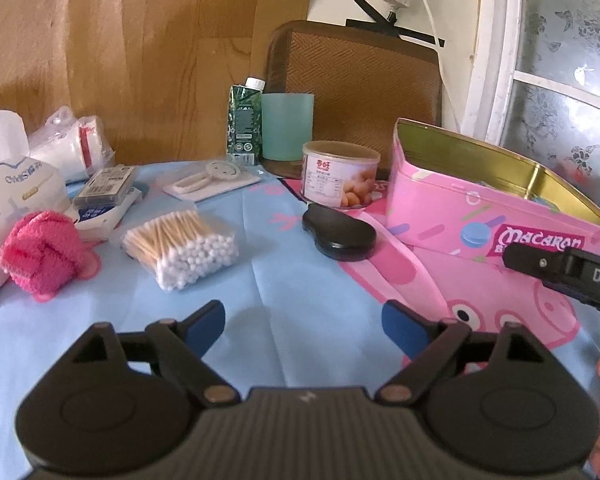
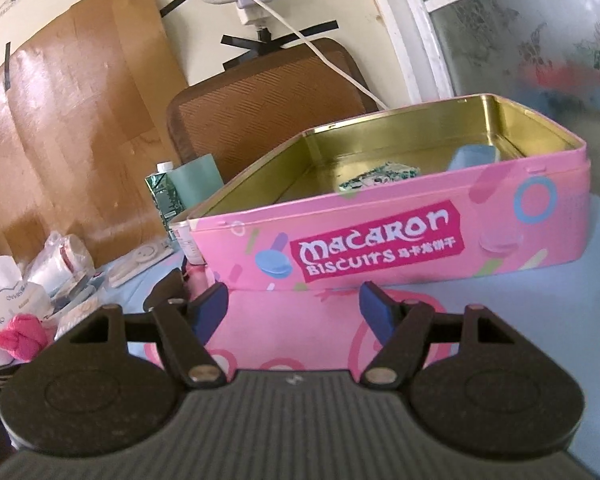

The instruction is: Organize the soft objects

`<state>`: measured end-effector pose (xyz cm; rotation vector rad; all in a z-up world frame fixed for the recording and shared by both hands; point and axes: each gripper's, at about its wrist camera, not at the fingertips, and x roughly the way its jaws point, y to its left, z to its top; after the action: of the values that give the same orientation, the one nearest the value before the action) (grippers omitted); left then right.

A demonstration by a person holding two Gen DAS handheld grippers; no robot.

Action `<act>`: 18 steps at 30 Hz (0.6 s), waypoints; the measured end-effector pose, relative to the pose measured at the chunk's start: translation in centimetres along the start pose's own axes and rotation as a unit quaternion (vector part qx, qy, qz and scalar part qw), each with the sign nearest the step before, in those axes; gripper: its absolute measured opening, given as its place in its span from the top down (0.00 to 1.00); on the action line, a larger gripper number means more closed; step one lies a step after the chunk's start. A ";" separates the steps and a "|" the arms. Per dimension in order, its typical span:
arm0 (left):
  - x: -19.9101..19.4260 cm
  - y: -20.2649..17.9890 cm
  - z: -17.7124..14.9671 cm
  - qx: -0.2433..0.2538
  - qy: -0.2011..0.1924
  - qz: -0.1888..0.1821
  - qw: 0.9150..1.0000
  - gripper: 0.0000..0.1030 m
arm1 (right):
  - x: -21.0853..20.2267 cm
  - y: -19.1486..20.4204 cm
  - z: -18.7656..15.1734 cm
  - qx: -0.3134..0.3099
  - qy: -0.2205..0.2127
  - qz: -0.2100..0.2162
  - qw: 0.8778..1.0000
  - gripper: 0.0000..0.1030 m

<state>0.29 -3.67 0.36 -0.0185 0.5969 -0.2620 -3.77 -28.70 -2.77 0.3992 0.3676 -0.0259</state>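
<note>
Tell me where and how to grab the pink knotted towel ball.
Grip the pink towel ball across its knotted middle, coming from above and its open right side with the left gripper, whose jaws stand open and empty. The white tissue pack blocks its left side; the soft bulging folds should compress between the pads.

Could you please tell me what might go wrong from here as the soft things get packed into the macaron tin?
1. The cotton swab bag is slick and loosely filled; the open left claw might pinch only film.
2. The pink knotted cloth leans against a tissue pack, which may get dragged.
</note>
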 end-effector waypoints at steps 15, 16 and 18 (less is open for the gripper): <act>-0.1 -0.3 0.1 0.013 -0.008 -0.006 1.000 0.13 | 0.0 0.7 -0.1 -0.018 -0.006 -0.003 1.000 0.28; -0.1 -0.3 0.1 0.014 -0.007 -0.006 1.000 0.13 | 0.0 0.7 -0.1 -0.019 -0.006 -0.003 1.000 0.28; -0.1 -0.3 0.0 0.015 -0.008 -0.004 1.000 0.12 | -0.1 0.8 -0.1 -0.019 -0.008 -0.003 1.000 0.27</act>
<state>0.16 -3.89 0.48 0.0057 0.5774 -0.2777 -3.81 -27.96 -2.59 0.3593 0.3526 -0.0271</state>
